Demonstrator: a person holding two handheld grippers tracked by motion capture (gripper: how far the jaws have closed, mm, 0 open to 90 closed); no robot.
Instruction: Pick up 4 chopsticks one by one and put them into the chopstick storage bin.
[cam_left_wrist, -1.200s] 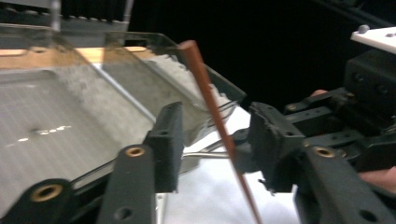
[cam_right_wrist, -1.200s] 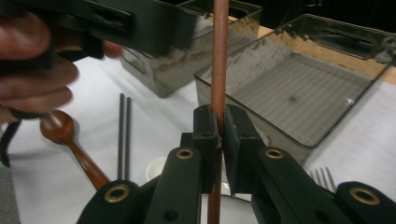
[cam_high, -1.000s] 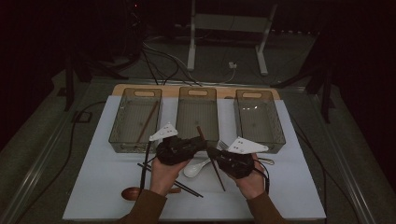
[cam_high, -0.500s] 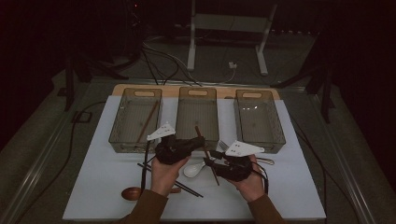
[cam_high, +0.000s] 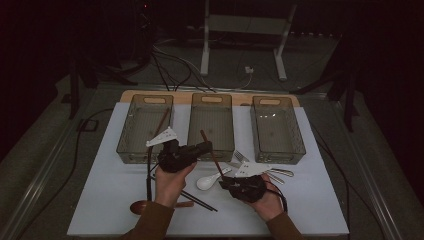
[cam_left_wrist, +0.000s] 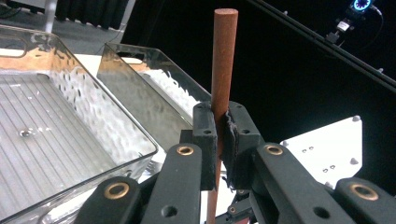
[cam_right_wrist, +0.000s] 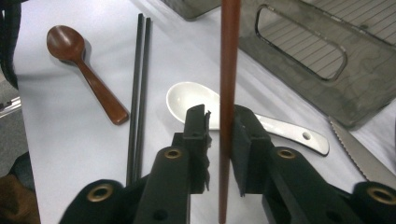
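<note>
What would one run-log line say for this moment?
left gripper: shut on brown chopstick | right gripper: open around it | middle bin: behind | white spoon: on table

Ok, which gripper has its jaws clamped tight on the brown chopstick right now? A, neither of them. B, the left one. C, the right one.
B: in the left gripper view the left gripper presses both pads against the brown chopstick, while in the right gripper view the right gripper stands around the stick with a gap on one side.
</note>
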